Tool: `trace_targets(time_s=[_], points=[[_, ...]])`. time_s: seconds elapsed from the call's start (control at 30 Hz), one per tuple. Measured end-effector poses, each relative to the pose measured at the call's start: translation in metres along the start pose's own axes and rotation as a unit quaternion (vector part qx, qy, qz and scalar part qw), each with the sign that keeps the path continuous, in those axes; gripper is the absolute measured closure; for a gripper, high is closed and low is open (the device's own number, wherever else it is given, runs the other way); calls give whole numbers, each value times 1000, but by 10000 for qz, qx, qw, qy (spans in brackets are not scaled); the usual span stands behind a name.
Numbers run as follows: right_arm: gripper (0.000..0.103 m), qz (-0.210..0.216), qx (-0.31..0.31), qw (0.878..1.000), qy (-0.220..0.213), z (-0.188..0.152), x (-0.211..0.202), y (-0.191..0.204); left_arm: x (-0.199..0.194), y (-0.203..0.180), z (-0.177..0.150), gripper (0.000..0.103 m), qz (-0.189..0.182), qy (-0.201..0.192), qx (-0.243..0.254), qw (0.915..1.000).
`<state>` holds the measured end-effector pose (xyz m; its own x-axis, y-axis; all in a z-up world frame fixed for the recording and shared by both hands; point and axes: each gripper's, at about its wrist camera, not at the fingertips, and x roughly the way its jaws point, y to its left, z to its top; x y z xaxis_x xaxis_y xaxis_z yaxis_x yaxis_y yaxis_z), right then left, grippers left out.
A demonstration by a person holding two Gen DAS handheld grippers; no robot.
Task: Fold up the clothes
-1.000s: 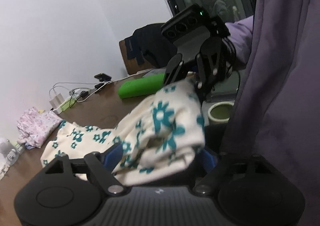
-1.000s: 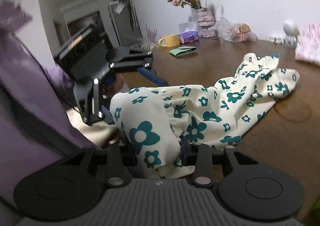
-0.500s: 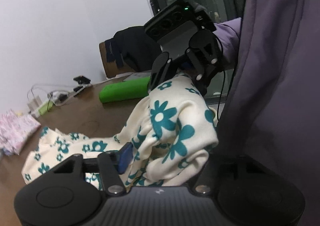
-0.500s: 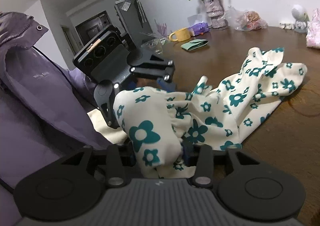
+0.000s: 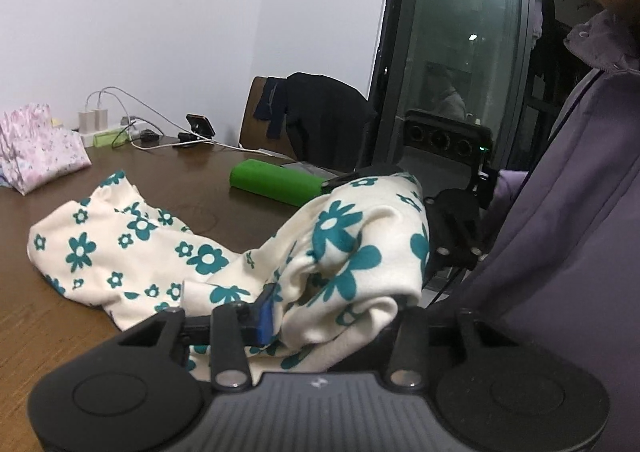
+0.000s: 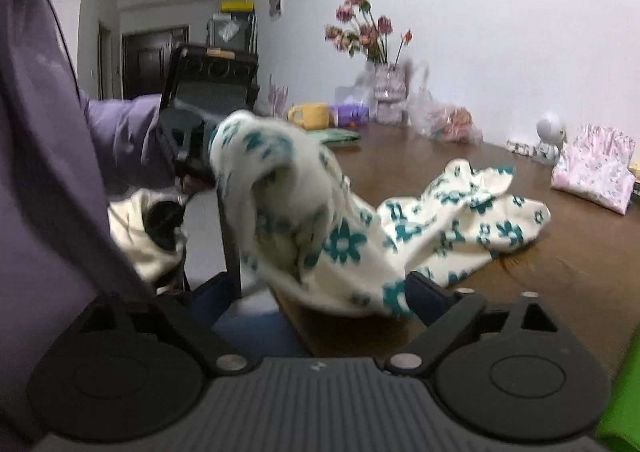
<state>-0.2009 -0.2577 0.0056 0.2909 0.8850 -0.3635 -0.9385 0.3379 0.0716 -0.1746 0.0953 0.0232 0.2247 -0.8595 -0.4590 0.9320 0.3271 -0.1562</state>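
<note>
A cream garment with teal flowers (image 5: 132,252) lies partly on the brown table (image 5: 192,172); its near end is bunched up and lifted off the edge. My left gripper (image 5: 332,312) is closing, its blue pad (image 5: 264,316) pressed into that bunch; the other finger is hidden under cloth. In the right wrist view the left gripper (image 6: 196,156) holds the cloth (image 6: 340,236) up. My right gripper (image 6: 320,292) is opening, its fingers spread wide. The cloth's hanging edge droops between them without being pinched. The right gripper (image 5: 452,228) shows just behind the bunch.
A green roll (image 5: 276,182), chargers with cables (image 5: 120,128) and a folded pink garment (image 6: 592,168) lie on the table. A vase of flowers (image 6: 384,92), a yellow mug (image 6: 312,116) and a white figurine (image 6: 550,132) stand along the wall. A person's purple jacket (image 5: 560,252) is close.
The right gripper's jaws have spread and released the cloth. The left gripper's jaws have drawn in on the bunch, and its view has rolled level and swung.
</note>
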Motion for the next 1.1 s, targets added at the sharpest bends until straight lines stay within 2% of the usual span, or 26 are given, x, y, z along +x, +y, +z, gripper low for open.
trace_targets(time_s=[0.03,0.07,0.1,0.13,0.2,0.27,0.3,0.43,0.53,0.6,0.7,0.77,0.8,0.9,0.93,1.0,1.03,1.1], points=[[33,135,169,9997,-119,1,1,-4,0,-1,1,61,-25,13,-22,10000],[41,341,428,9983,-184,3,3,-10,-2,-2,1,61,-64,9,-67,10000],[54,655,791,9945,-201,5,4,-18,-4,-3,1,61,-108,-3,-111,9999],[61,956,1142,9886,-220,6,5,-26,-7,-2,2,61,-167,-48,-162,9997],[65,1216,1583,9793,-334,6,4,-36,-14,2,5,54,-272,-188,-297,9990],[65,1340,2074,9681,-421,4,4,-45,-16,8,8,18,-150,-253,-551,9980],[65,1349,2328,9621,-450,3,6,-50,-17,11,9,14,-23,-275,-698,9972],[65,1200,3033,9434,-600,4,13,-64,-20,24,10,13,557,-374,-1219,9903],[65,1139,3767,9153,-858,-2,22,-79,-19,23,10,13,1013,-406,-1339,9850],[66,1096,4135,8984,-998,-7,27,-86,-22,19,11,15,1113,-581,-1413,9820],[72,818,4331,8926,-948,-9,35,-90,-20,13,12,24,1167,-633,-1500,9797],[75,644,4435,8897,-872,-9,39,-91,-12,12,11,35,1242,-497,-1557,9787],[76,556,4485,8881,-834,-9,41,-92,-8,11,9,35,1277,-410,-1593,9781],[77,275,4667,8807,-760,-13,45,-93,-1,11,0,35,1353,-266,-1733,9752],[77,193,4744,8770,-746,-14,47,-95,-4,10,-3,34,1371,-324,-1770,9741],[77,134,4747,8770,-732,-14,48,-96,-18,10,-3,30,1386,-611,-1844,9711],[77,102,4744,8773,-722,-13,49,-96,-25,9,-1,24,1438,-804,-1855,9687],[77,4,4594,8860,-627,-7,51,-94,-42,11,6,16,1607,-1240,-1855,9615]])
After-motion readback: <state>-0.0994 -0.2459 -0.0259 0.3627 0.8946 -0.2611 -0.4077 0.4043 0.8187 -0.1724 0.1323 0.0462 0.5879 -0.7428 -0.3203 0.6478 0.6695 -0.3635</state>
